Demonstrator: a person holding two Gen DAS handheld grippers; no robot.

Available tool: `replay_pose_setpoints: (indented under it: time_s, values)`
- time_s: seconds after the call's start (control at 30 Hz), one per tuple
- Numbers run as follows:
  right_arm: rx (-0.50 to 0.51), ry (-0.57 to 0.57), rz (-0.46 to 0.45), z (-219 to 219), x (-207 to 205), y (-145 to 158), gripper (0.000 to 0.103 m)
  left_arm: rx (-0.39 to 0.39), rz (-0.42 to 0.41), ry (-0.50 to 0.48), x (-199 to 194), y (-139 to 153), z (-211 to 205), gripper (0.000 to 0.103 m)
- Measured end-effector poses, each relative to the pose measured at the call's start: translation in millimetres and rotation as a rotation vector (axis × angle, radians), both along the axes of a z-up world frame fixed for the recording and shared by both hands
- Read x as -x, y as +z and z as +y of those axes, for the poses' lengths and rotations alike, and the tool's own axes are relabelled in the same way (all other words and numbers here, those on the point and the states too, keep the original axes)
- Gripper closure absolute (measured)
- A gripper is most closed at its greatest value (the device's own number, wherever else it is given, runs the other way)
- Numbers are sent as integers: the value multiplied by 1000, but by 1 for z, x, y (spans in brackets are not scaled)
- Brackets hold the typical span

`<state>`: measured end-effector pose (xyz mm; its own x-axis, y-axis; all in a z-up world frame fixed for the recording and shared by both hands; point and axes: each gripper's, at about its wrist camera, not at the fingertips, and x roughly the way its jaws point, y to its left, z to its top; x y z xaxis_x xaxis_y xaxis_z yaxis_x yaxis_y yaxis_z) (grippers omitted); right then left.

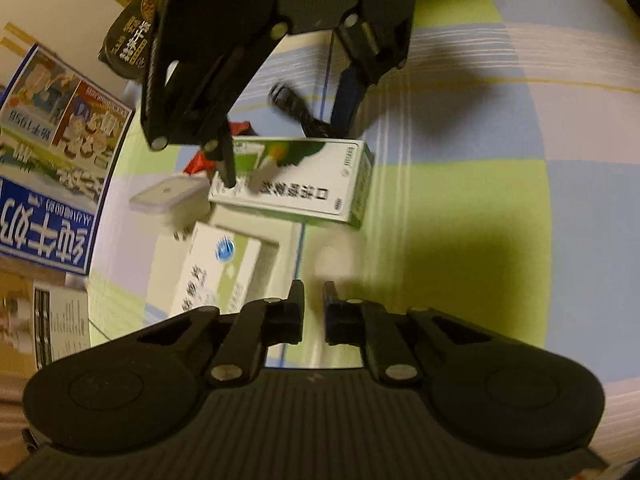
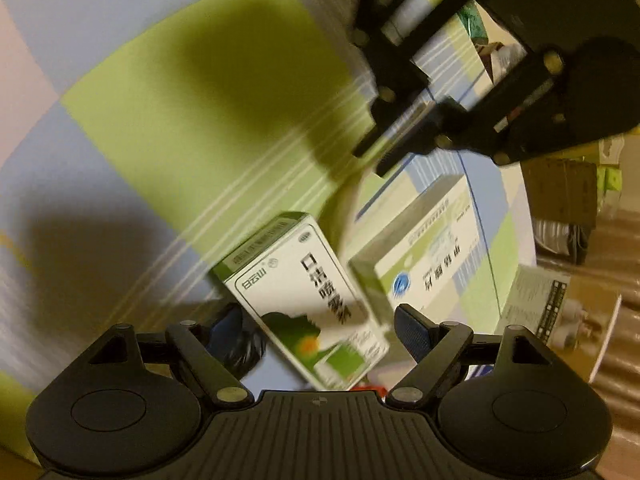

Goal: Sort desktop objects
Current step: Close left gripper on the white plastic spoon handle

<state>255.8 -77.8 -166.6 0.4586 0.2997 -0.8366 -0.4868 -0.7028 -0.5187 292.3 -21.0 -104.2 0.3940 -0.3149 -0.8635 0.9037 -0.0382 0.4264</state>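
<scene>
A green-and-white medicine box (image 1: 296, 180) lies on the checked cloth; in the right wrist view it (image 2: 308, 300) sits between my right gripper's open fingers (image 2: 416, 336). My right gripper (image 2: 316, 332) also shows from the left wrist view (image 1: 280, 148), hovering wide open over that box. A second white-and-green box (image 1: 216, 272) (image 2: 432, 256) lies beside it. My left gripper (image 1: 313, 300) is nearly shut and empty, just above the cloth by the second box; it also shows in the right wrist view (image 2: 376, 160).
A white square charger (image 1: 170, 200) and a red item (image 1: 200, 160) lie left of the boxes. A black clip (image 1: 296, 110) lies beyond. A milk carton (image 1: 52, 168) and a dark round tin (image 1: 128, 40) stand at the left edge. A cardboard box (image 2: 560, 192) sits off the table.
</scene>
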Motion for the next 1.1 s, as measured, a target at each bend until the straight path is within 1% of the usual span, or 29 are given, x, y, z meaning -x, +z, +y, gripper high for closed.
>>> replay_pose_setpoints:
  time_s: [0.1, 0.13, 0.17, 0.2, 0.27, 0.3, 0.33, 0.37, 0.43, 0.47, 0.5, 0.53, 0.57, 0.6, 0.63, 0.7, 0.77, 0.8, 0.83, 0.87, 0.9, 0.97, 1.03, 1.1]
  values:
    - [19, -35, 31, 11, -1, -4, 24, 12, 14, 12, 9, -2, 8, 97]
    - [21, -55, 38, 13, -3, -3, 25, 16, 12, 12, 11, -4, 10, 97]
    - [23, -96, 58, 17, -6, -1, 28, 20, 1, 11, 15, -6, 12, 97]
    - [27, -135, 85, 18, -8, 2, 36, 28, -4, 14, 16, -7, 13, 96]
    - [0, -186, 108, 18, -11, 8, 42, 53, 2, 38, 13, -7, 15, 93]
    - [-19, -230, 130, 19, -13, 12, 47, 65, 4, 50, 11, -7, 16, 91]
    - [-37, -272, 155, 20, -15, 16, 52, 71, 4, 63, 8, -8, 15, 83]
    - [-61, -326, 191, 22, -18, 22, 55, 79, 1, 76, 4, -9, 14, 77]
    - [-109, -448, 278, 21, -23, 33, 69, 99, 7, 102, -2, -9, 12, 75]
    - [-128, -501, 322, 20, -25, 38, 74, 109, 13, 119, -5, -9, 9, 75]
    - [-143, -555, 361, 20, -28, 44, 82, 120, 18, 134, -8, -9, 8, 75]
    - [-154, -597, 385, 21, -30, 48, 88, 125, 26, 154, -11, -10, 5, 73]
    - [-160, -638, 408, 20, -33, 51, 88, 130, 41, 176, -14, -10, 3, 71]
    - [-154, -665, 420, 13, -25, 52, 88, 136, 57, 189, -17, -12, 2, 70]
    - [-135, -684, 428, 9, -24, 51, 88, 135, 67, 198, -20, -14, -1, 70]
    - [-123, -652, 406, -2, -13, 48, 87, 143, 69, 209, -23, -16, -3, 69]
    - [-131, -637, 394, -5, -11, 48, 72, 149, 90, 229, -29, -17, -5, 69]
    - [-134, -652, 408, -6, -12, 49, 51, 148, 95, 231, -31, -17, -6, 69]
    - [-139, -660, 420, -7, -12, 51, 34, 143, 94, 226, -31, -17, -6, 70]
    - [-147, -655, 427, -9, -12, 54, 32, 136, 91, 222, -30, -18, -7, 72]
    - [-150, -652, 429, -11, -11, 56, 31, 129, 94, 219, -31, -18, -7, 75]
    - [-150, -664, 422, -12, -13, 60, 31, 107, 95, 209, -29, -20, -7, 92]
    - [-147, -677, 420, -16, -17, 65, 31, 93, 91, 196, -25, -22, -7, 96]
    - [-136, -719, 414, -22, -28, 60, 31, 98, 99, 200, -22, -21, -4, 96]
